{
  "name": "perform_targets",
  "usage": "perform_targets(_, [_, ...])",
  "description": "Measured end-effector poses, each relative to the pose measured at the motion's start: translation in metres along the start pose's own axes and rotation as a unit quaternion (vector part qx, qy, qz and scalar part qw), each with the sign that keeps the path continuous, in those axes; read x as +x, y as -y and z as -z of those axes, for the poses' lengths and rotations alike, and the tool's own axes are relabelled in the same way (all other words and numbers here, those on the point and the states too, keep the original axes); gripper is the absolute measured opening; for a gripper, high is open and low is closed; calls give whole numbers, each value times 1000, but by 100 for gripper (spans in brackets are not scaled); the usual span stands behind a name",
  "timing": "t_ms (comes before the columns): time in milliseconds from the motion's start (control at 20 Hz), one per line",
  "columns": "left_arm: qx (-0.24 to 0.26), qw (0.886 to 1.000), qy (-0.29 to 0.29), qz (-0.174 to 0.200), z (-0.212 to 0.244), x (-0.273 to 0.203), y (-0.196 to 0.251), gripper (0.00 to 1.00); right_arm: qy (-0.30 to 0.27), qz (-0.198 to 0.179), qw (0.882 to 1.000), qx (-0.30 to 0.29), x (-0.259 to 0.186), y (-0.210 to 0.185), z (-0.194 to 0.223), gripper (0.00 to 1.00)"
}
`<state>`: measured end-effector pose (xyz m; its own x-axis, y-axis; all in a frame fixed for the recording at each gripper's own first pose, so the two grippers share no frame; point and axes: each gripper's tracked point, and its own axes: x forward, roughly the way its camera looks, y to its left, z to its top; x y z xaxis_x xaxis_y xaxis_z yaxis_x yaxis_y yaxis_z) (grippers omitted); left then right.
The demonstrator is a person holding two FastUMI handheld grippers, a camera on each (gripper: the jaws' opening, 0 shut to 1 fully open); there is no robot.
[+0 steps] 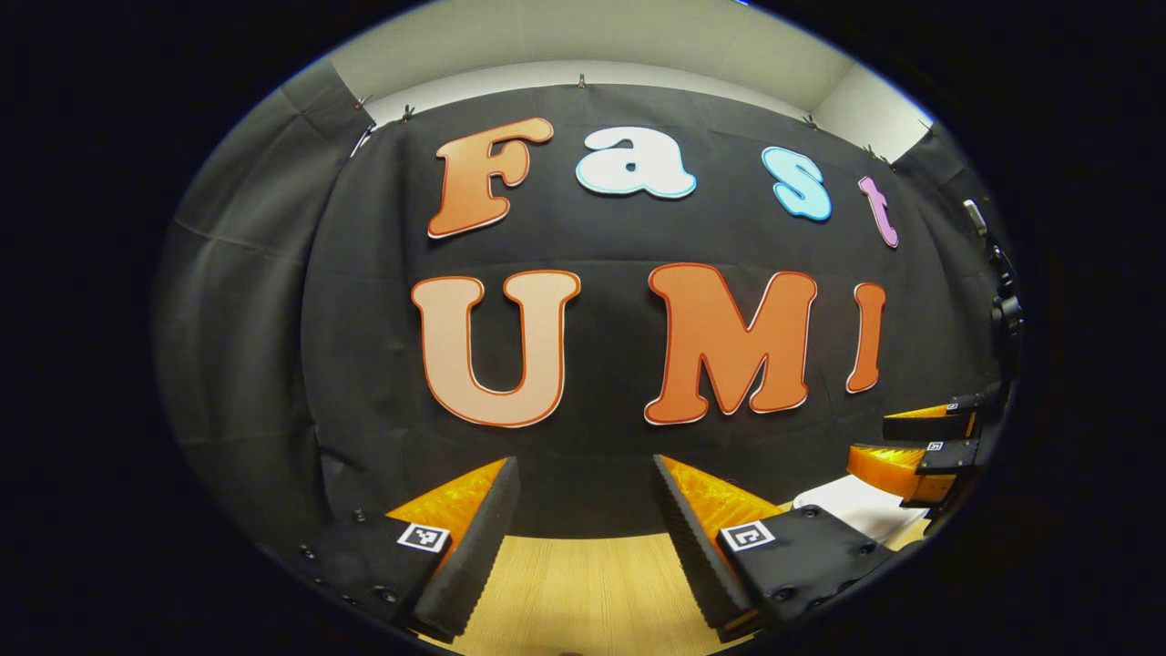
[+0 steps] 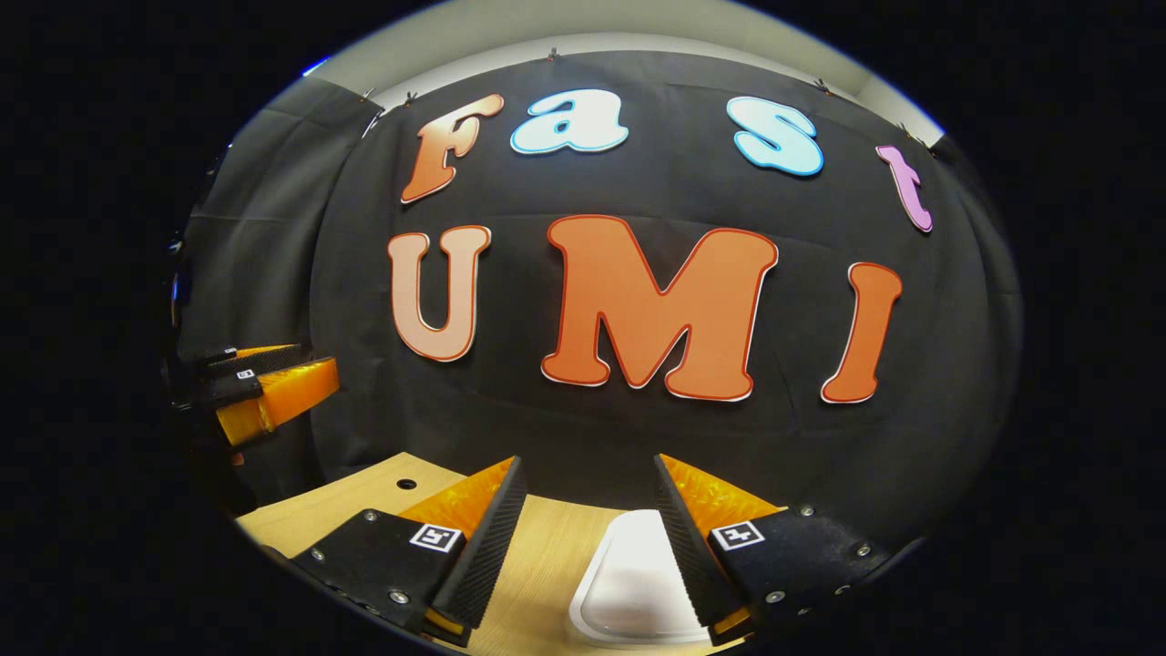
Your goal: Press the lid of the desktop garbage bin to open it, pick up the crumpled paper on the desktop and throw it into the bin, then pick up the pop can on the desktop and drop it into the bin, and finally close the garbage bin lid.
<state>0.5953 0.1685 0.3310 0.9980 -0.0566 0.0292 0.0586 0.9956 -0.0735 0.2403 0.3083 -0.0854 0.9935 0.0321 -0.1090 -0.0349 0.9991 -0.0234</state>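
Two grippers held above a wooden table (image 2: 364, 501), both facing the black cloth wall (image 2: 638, 437); left gripper (image 1: 583, 547) has its fingers spread apart, nothing between them, bare tabletop beneath; right gripper (image 2: 583, 547) likewise released, gripping nothing; white bin lid (image 2: 633, 583) lies on the table below the right gripper, partly hidden behind its right-hand finger (image 2: 679, 538), lid appears closed; in the left gripper view the same lid shows at far right, just beneath the right gripper; small round hole (image 2: 406, 484) noted in the tabletop.
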Motion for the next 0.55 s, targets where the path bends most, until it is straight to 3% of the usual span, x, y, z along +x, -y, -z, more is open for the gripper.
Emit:
perform_targets(150, [-6, 1000, 4, 3, -1, -1, 2, 93, 1, -5, 1000, -2, -3, -1, 0, 85])
perform_targets(250, [1, 1000, -4, -1, 1, -3, 2, 99, 2, -6, 1000, -1, -4, -2, 0, 85])
perform_targets(550, [-7, 1000, -6, -2, 1, -11, -1, 97, -14, -5, 1000, 3, -5, -6, 6, 85])
